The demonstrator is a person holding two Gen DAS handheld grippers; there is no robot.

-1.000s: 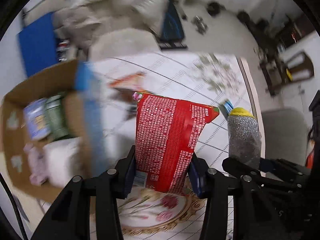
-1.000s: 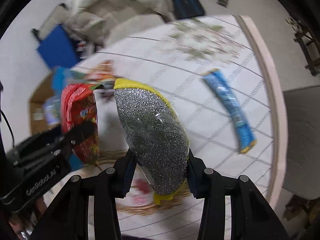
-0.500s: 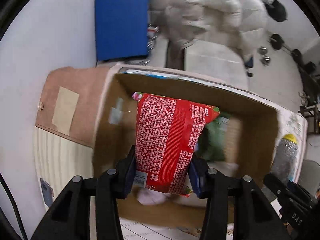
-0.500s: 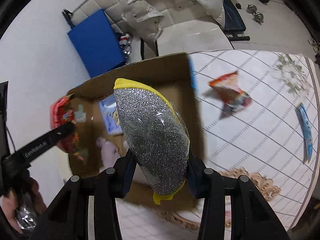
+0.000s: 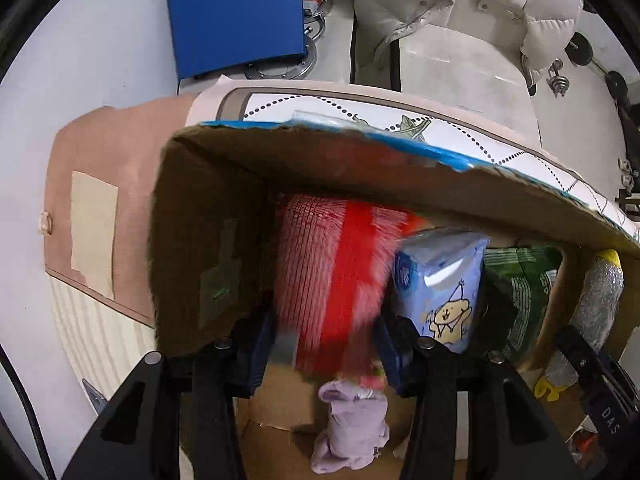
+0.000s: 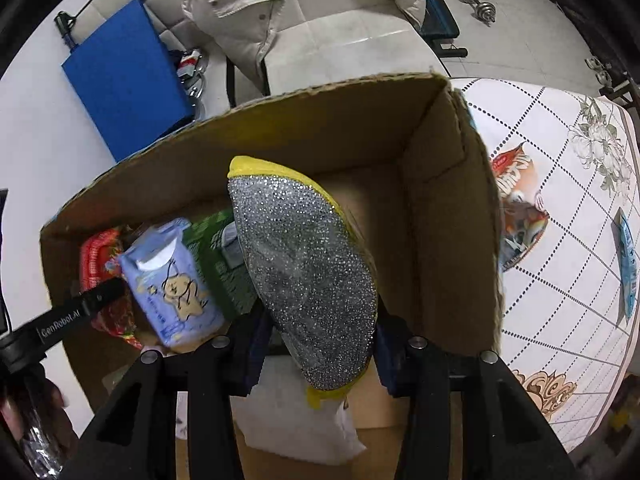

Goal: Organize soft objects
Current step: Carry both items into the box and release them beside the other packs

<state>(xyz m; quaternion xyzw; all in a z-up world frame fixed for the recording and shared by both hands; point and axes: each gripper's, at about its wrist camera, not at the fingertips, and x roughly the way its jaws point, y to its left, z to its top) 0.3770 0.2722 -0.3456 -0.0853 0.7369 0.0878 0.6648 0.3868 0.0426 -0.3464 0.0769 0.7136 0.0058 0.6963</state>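
Observation:
My left gripper [image 5: 324,344] is shut on a red snack bag [image 5: 332,272], blurred by motion, and holds it low inside the cardboard box [image 5: 208,216] at its left end. My right gripper [image 6: 316,344] is shut on a silver glitter pouch with yellow edges [image 6: 308,280] and holds it over the box [image 6: 448,240]. In the box stand a light blue tissue pack [image 6: 172,280], a green bag [image 6: 216,248], a white pack [image 6: 296,416] and a lilac cloth [image 5: 352,424]. The red bag [image 6: 100,256] and the left gripper show at the box's left end.
An orange snack bag [image 6: 516,216] and a blue stick pack [image 6: 626,256] lie on the white patterned tablecloth [image 6: 568,280] right of the box. Behind the box are a blue panel [image 6: 124,80], a white sofa with a puffer jacket [image 6: 280,4] and dumbbells on the floor.
Both grippers swung left from the table to the box, carrying their bags. In the last half second the left one lowered the red bag into the box; the right one came closer over it.

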